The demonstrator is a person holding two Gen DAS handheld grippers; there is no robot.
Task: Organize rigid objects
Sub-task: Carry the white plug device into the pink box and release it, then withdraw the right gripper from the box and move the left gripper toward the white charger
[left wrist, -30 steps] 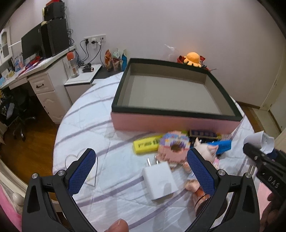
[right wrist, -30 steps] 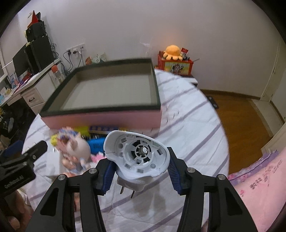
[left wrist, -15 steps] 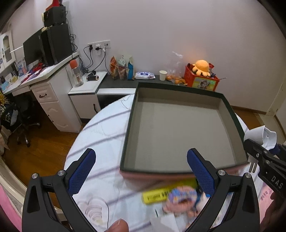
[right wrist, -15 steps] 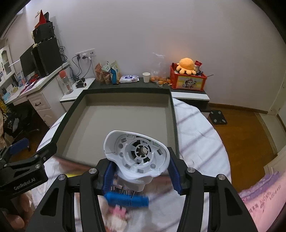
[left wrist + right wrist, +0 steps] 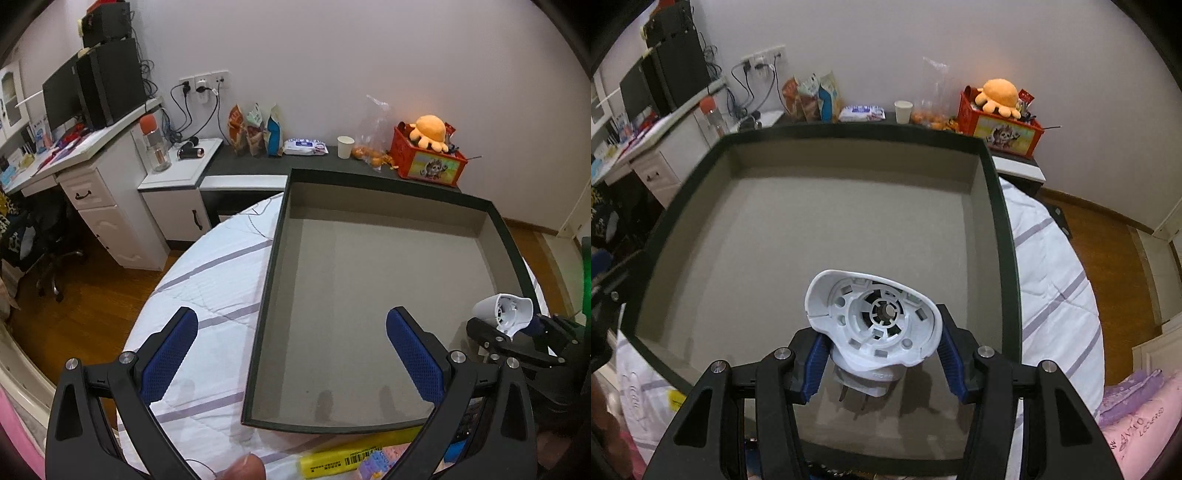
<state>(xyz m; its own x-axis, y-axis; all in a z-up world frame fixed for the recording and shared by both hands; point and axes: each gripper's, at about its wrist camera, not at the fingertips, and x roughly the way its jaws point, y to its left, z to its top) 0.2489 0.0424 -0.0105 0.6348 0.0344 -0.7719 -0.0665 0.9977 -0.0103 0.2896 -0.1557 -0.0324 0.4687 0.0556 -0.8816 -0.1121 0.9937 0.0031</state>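
Note:
A large shallow box (image 5: 373,288) with a dark green rim and grey floor sits on the round table; it also shows in the right wrist view (image 5: 827,229). My right gripper (image 5: 881,365) is shut on a white plug-in device (image 5: 875,325) with metal prongs, held above the box's near part. The device (image 5: 504,314) shows in the left wrist view at the box's right rim. My left gripper (image 5: 291,358) is open and empty, straddling the box's left wall. A yellow bar (image 5: 351,459) and a pastel block toy (image 5: 380,461) lie in front of the box.
The table has a white cloth with purple stripes (image 5: 207,280). Behind it stand a dark shelf with snack bags (image 5: 255,129), a paper cup (image 5: 345,147) and a red box with an orange plush (image 5: 428,158). A white desk (image 5: 92,177) stands at left. Wooden floor lies around.
Both grippers have moved forward and up over the box. The small objects in front of the box have slid out of view. The right gripper still holds the white device.

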